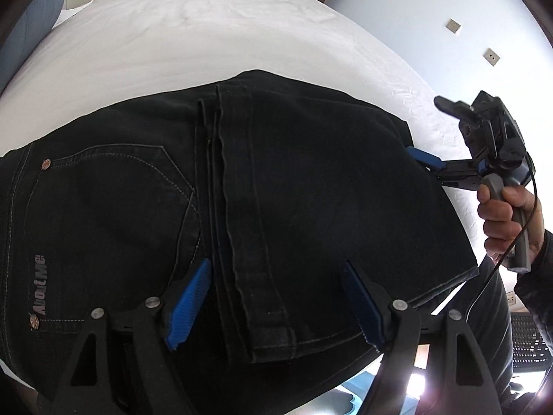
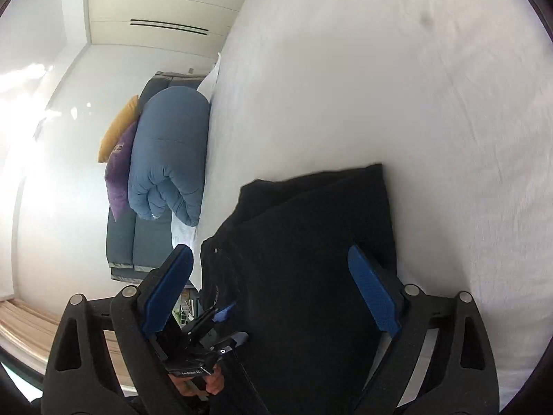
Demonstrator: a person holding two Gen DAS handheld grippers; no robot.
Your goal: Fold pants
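Black jeans [image 1: 276, 180] lie folded on a white bed [image 1: 172, 45], a back pocket with pale stitching at the left and the leg hems laid across the middle. My left gripper [image 1: 276, 307] hangs over their near edge, open, its blue pads [image 1: 188, 306] apart above the cloth. A hand holds my right gripper [image 1: 436, 131] at the jeans' right edge, open, with one blue pad against the fabric's side. In the right wrist view the right gripper [image 2: 273, 288] stands open with the jeans [image 2: 311, 242] in front of it. The left gripper [image 2: 230, 323] shows low down.
White sheet [image 2: 414, 103] stretches beyond the jeans on all far sides. Off the bed's edge a rolled blue duvet [image 2: 169, 159], a purple cushion [image 2: 119, 173] and a yellow one [image 2: 117, 128] rest on a grey sofa [image 2: 138, 242]. A wardrobe [image 2: 155, 7] stands behind.
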